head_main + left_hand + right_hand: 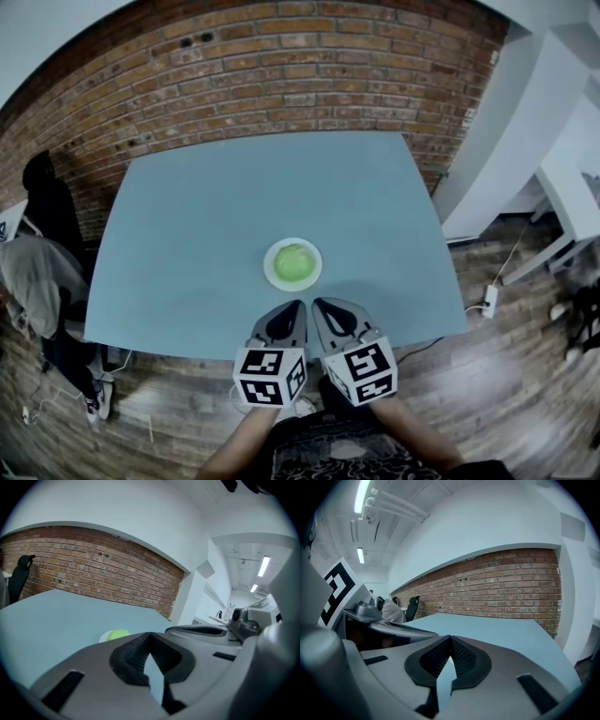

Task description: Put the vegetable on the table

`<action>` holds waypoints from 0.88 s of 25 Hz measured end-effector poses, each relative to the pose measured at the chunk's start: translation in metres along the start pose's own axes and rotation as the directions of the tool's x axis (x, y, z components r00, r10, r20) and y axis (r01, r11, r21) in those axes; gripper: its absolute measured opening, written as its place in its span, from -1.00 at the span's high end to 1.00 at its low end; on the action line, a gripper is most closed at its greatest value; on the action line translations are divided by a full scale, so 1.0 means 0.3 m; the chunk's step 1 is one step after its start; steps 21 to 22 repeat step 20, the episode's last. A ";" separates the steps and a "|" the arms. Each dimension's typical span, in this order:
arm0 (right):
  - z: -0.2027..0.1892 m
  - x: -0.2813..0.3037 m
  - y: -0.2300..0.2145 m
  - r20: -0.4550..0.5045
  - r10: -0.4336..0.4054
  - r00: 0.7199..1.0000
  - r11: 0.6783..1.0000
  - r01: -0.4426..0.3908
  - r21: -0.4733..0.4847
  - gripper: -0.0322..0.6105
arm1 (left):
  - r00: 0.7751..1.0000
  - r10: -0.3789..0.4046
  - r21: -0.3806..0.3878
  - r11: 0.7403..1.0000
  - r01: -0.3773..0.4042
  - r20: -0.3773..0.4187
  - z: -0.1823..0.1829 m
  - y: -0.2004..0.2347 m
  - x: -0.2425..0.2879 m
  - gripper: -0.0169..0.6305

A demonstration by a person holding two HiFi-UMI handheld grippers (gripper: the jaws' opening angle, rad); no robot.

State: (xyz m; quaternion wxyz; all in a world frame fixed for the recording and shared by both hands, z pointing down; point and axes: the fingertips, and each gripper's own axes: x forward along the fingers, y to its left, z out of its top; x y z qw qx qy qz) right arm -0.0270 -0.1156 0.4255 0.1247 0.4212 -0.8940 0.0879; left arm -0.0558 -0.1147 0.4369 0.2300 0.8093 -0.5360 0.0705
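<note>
A round green vegetable [294,262] lies on a small white plate [273,275] in the middle of the light blue table [197,234]. Both grippers hover side by side over the table's near edge, just short of the plate. My left gripper [298,306] has its jaws closed tip to tip with nothing between them. The right gripper [317,304] is likewise shut and empty. In the left gripper view the vegetable [117,634] peeks above the left gripper [150,635]. The right gripper [450,638] view shows only bare table [501,630] ahead.
A brick wall [281,75] runs behind the table. A dark office chair [52,202] and draped clothing [33,277] stand at the left. White furniture [562,187] is at the right, and a power strip with cable [487,300] lies on the wooden floor.
</note>
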 end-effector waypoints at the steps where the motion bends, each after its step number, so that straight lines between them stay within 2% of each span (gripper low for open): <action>1: -0.001 -0.005 0.003 0.000 -0.001 1.000 1.000 0.001 -0.001 0.88 | 1.000 0.001 0.002 1.000 -0.001 -0.001 -0.002 -0.002 -0.006 0.95; 11: -0.008 -0.028 0.035 0.003 0.004 1.000 1.000 -0.004 -0.011 0.88 | 1.000 0.008 0.022 1.000 -0.008 0.000 -0.019 -0.009 -0.043 0.95; 22: -0.006 -0.036 0.038 0.002 0.005 1.000 1.000 -0.005 -0.010 0.88 | 1.000 0.015 0.008 1.000 -0.015 -0.003 -0.025 -0.003 -0.054 0.95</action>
